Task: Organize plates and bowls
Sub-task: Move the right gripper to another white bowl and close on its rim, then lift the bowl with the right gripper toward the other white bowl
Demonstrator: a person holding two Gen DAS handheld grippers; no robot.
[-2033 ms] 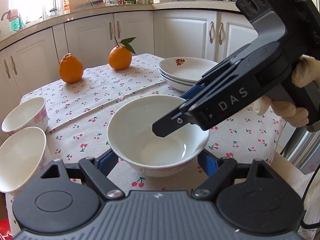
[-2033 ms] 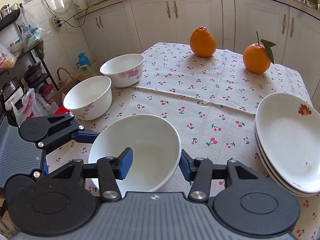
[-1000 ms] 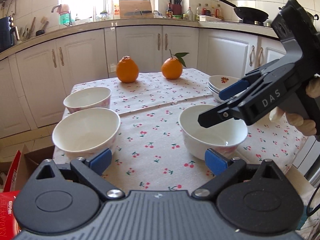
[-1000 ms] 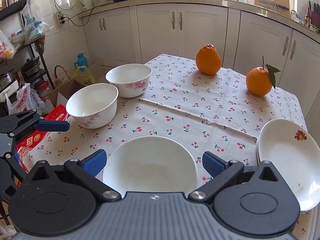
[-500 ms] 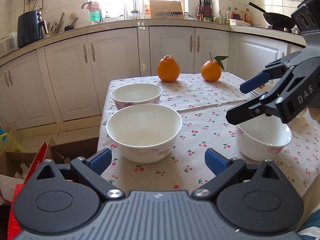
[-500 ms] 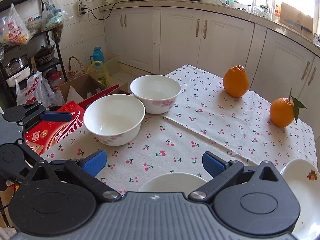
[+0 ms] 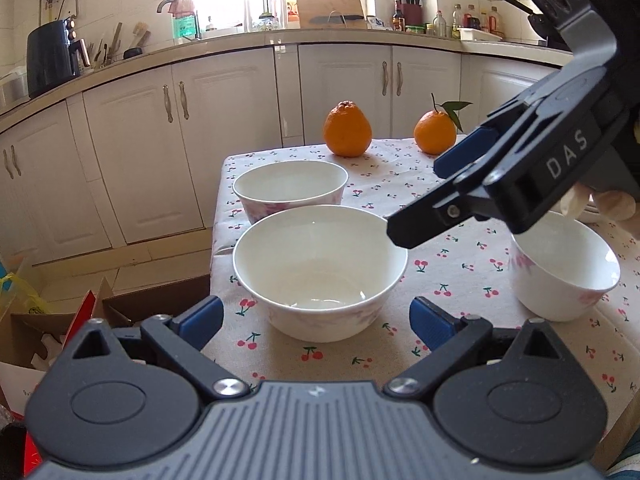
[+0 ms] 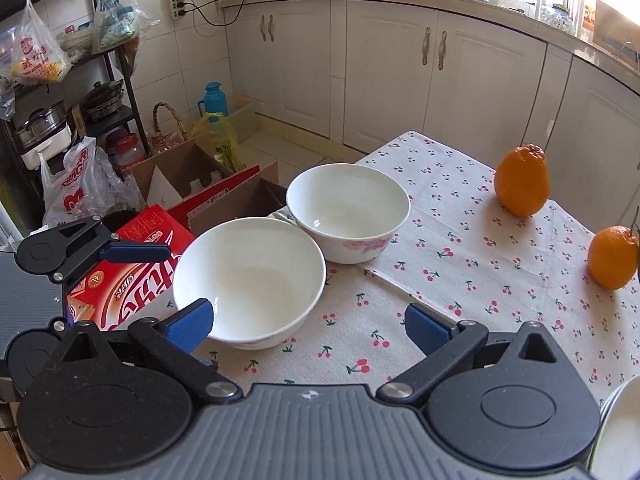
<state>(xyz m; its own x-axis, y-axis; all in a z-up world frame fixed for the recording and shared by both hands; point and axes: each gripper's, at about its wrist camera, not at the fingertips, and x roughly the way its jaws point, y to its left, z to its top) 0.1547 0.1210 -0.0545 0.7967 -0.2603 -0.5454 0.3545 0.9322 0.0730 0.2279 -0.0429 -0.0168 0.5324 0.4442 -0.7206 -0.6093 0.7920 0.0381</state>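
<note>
Three white bowls with pink flowers stand on the cherry-print tablecloth (image 7: 460, 264). The near bowl (image 7: 320, 272) lies just ahead of my open, empty left gripper (image 7: 316, 320). A second bowl (image 7: 290, 190) stands behind it. A third bowl (image 7: 564, 268) stands at the right, under my right gripper (image 7: 432, 196), which hangs open above the table. In the right wrist view my right gripper (image 8: 308, 322) is open over the cloth beside the near bowl (image 8: 248, 280); the second bowl (image 8: 348, 212) is behind. A plate rim (image 8: 616, 432) shows at lower right.
Two oranges (image 7: 347, 129) (image 7: 435, 132) stand at the table's far side. Cardboard boxes and a red carton (image 8: 132, 252) lie on the floor off the table's left edge. White cabinets (image 7: 224, 132) line the wall behind. A rack with pots and bags (image 8: 60, 92) stands further left.
Both grippers moved left from the bowl now at the right, toward the two bowls at the table's left edge. The near bowl now lies centred before my left gripper. The plate stack slid out of view.
</note>
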